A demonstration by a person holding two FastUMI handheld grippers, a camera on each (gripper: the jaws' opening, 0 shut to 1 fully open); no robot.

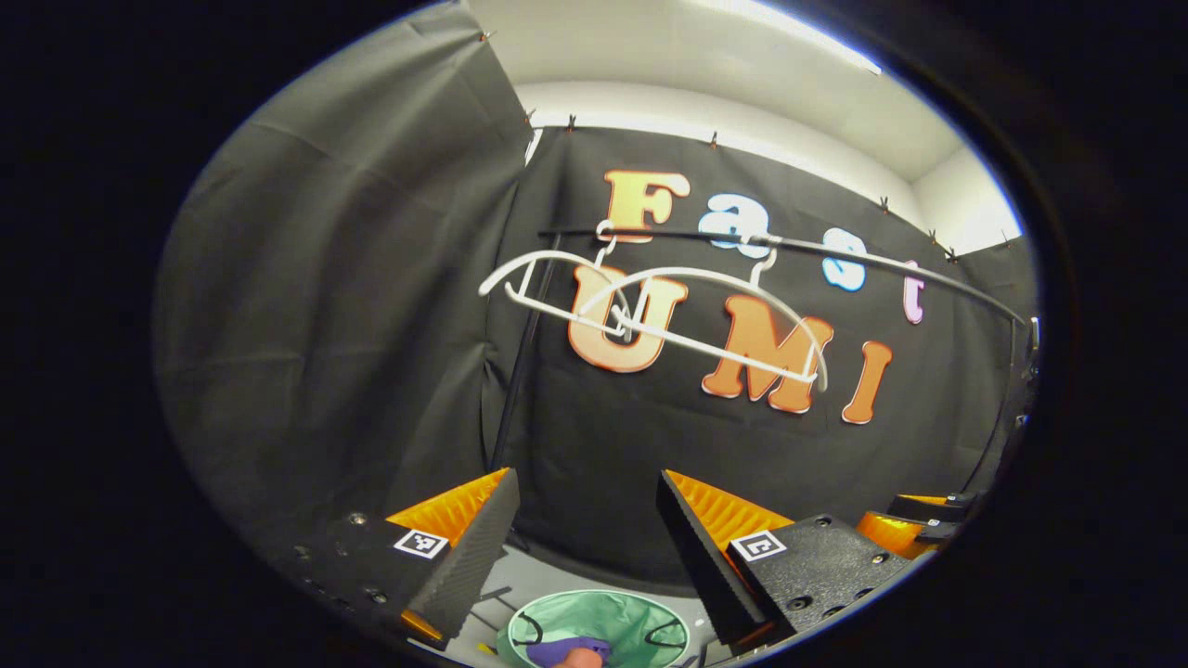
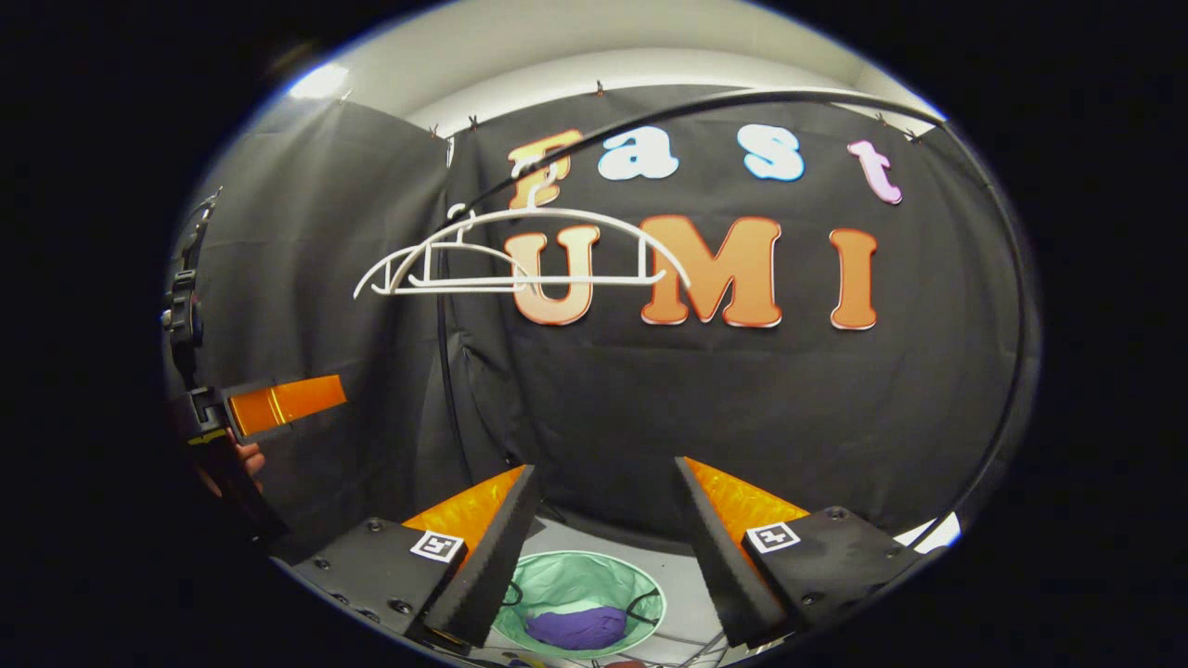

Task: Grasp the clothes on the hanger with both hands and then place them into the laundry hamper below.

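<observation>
Two bare white hangers (image 1: 650, 311) hang from the black rail (image 1: 817, 249) ahead of me; in the right gripper view the hangers (image 2: 520, 255) overlap on the rail (image 2: 650, 116). Below, a green round hamper (image 2: 580, 580) holds a purple garment (image 2: 575, 626). The hamper (image 1: 599, 622) and a bit of the purple garment (image 1: 557, 649) also sit at the bottom of the left gripper view. My left gripper (image 1: 585, 492) is open, nothing between its fingers. My right gripper (image 2: 603, 478) is open too, empty. The left gripper (image 2: 269, 404), with a hand on it, appears at the left of the right gripper view.
Black cloth walls enclose the booth on the left and back. The rail's upright post (image 1: 520, 371) stands at the left corner. A pale floor (image 2: 603, 538) surrounds the hamper. Part of the right gripper (image 1: 914, 524) shows at the lower right of the left gripper view.
</observation>
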